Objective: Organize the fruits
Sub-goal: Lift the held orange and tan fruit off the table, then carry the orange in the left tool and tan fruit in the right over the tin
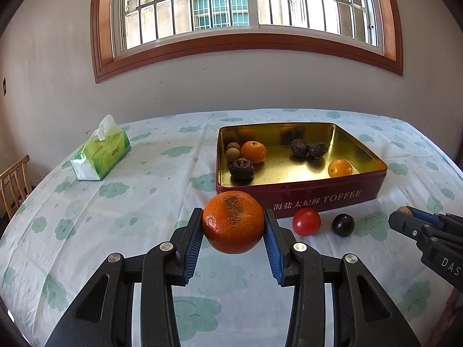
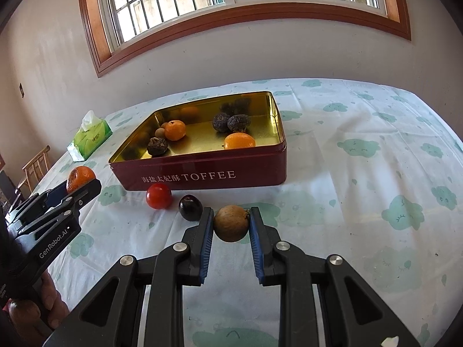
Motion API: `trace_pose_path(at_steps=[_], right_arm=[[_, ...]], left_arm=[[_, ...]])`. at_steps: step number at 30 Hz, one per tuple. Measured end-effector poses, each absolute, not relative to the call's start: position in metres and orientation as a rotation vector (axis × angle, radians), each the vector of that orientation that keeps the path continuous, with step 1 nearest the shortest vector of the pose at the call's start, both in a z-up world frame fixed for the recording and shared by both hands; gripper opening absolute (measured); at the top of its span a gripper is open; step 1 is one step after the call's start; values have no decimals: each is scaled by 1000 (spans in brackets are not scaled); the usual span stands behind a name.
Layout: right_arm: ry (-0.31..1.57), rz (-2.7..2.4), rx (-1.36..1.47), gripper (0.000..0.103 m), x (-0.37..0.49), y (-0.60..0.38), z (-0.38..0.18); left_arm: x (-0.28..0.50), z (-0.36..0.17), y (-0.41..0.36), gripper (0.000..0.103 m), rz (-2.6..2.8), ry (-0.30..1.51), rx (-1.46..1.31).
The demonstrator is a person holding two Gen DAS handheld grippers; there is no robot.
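While both tools were loaded: each carried one fruit just short of the toffee tin [image 1: 301,199], which sat on the cloth-covered surface [image 1: 130,217].
Left tool [image 1: 233,227]: its blue pads pinched the large orange [image 1: 233,221] across its widest part, at 9 and 3 o'clock.
Right tool [image 2: 231,224]: it gripped a small brown fruit [image 2: 231,223] the same way, side to side.
Orange handling: it looked fairly heavy, with soft, yielding peel and a rough dark patch on top; a hold on the equator seemed safest, with modest squeeze.
Brown fruit handling: it looked light, with a thin dry shell that could crack or slip from the pads if squeezed hard.
Loose fruit: a red tomato [image 2: 158,196] and a dark plum [image 2: 190,207] lay close together on the cloth, just before the tin's front wall, at about 11 o'clock from the right tool.
Tin contents: two small oranges, wrinkled dark fruits and pale round ones.
Left view only: the orange's blemish, and the right tool [image 1: 403,214] at 3 o'clock.
Right view only: the bare fingers [image 2: 49,297] behind the left tool [image 2: 84,185] at 9 o'clock, and the brown fruit whole.
Both views: a tissue box [image 1: 101,153] lay well apart toward 10 o'clock.
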State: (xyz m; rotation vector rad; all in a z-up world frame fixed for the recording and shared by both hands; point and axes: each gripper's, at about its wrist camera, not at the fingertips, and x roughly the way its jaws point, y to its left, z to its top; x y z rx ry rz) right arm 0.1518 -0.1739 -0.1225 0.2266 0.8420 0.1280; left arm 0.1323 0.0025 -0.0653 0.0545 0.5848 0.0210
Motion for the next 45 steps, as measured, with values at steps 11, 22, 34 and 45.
trace_pose_path(at_steps=[11,22,34,45], right_arm=[[799,122,210,23,146,-173,-116],[772,142,232,23,137,-171,-98],[743,150,234,23,132,-171,-85],[722,157,229,23,130,-169,-76]], left_arm=[[128,-64,4,42,27,565,48],[122,-47,1,42,8,541,43],[118,-36,-4,42,-10,525,36],[120,-34,-1,42,-5,526,19]])
